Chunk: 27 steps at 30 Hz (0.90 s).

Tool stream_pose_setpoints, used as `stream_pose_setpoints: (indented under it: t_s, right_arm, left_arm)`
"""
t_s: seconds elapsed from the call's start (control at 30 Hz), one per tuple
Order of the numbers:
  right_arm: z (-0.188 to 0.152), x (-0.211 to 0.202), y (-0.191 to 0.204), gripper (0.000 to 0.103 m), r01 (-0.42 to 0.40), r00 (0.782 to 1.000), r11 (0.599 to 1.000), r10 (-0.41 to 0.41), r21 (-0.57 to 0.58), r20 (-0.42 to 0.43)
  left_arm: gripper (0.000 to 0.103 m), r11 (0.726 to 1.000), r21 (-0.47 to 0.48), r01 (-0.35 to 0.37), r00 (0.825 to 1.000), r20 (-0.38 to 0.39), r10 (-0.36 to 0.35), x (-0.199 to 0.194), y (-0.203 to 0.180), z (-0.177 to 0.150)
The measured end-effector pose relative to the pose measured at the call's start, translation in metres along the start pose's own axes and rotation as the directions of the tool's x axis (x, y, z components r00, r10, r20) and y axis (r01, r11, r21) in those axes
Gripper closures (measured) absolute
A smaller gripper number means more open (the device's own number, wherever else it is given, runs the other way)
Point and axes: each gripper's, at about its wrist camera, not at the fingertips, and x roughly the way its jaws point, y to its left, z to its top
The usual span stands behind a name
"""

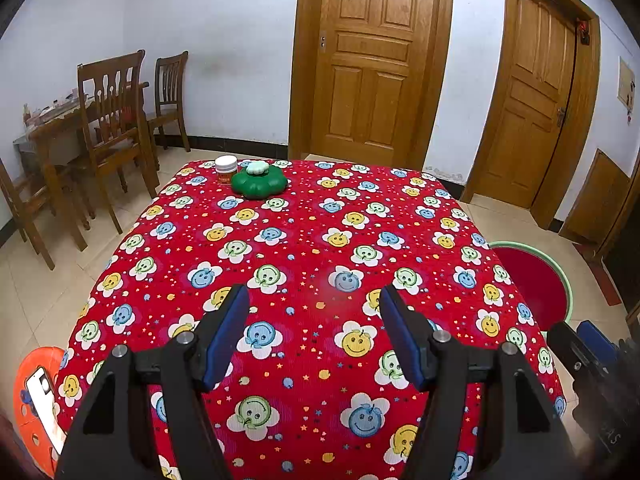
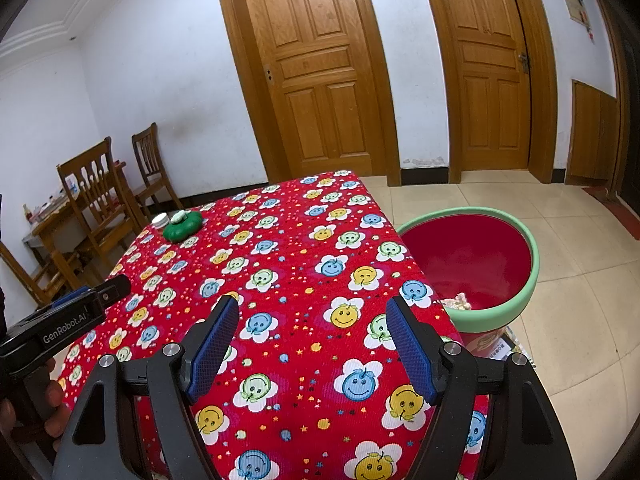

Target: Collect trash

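Left gripper [image 1: 314, 304] is hovering over the near part of the table [image 1: 304, 240], jaws spread wide, nothing between the blue pads [image 1: 228, 336]. Right gripper [image 2: 312, 316] is hovering over the table's near right corner, jaws also spread wide and holding nothing.

Red smiley-flower tablecloth [image 2: 288, 264] is covering the whole tabletop. In the left wrist view a green flower-shaped container [image 1: 260, 185] is sitting at about 11 o'clock near the far edge, with a pale green lid piece [image 1: 256, 168] on top, and a small white-capped jar [image 1: 226, 169] is touching or just beside it on its left; contact cannot be told.

Trash bin [image 2: 496, 312], red inside with a mint green rim, is standing on the tiled floor just beside the table's right edge, at about 2 o'clock in the right wrist view. Crumpled pale trash [image 2: 456, 302] is lying at the bottom of the bin, partly hidden by the table corner.

Right gripper is also showing at 4 o'clock in the left wrist view, left gripper at 9 o'clock in the right wrist view.

Orange stool [image 1: 34, 404] with a phone [image 1: 44, 404] lying on it is standing at 8 o'clock in the left wrist view. Wooden chairs [image 1: 116, 128] and two wooden doors [image 1: 368, 60] are standing at the back
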Motion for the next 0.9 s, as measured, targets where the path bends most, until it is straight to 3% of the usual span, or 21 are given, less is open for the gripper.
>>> stream_pose_setpoints:
  t_s: [0.9]
  right_arm:
    - [0.0001,-0.0004,0.0002,0.026,0.000,1.000,1.000,0.000,-0.002,-0.002]
  left_arm:
    - [0.036,1.000,-0.006,0.004,1.000,-0.002,-0.004,-0.0012,-0.0006,0.0000]
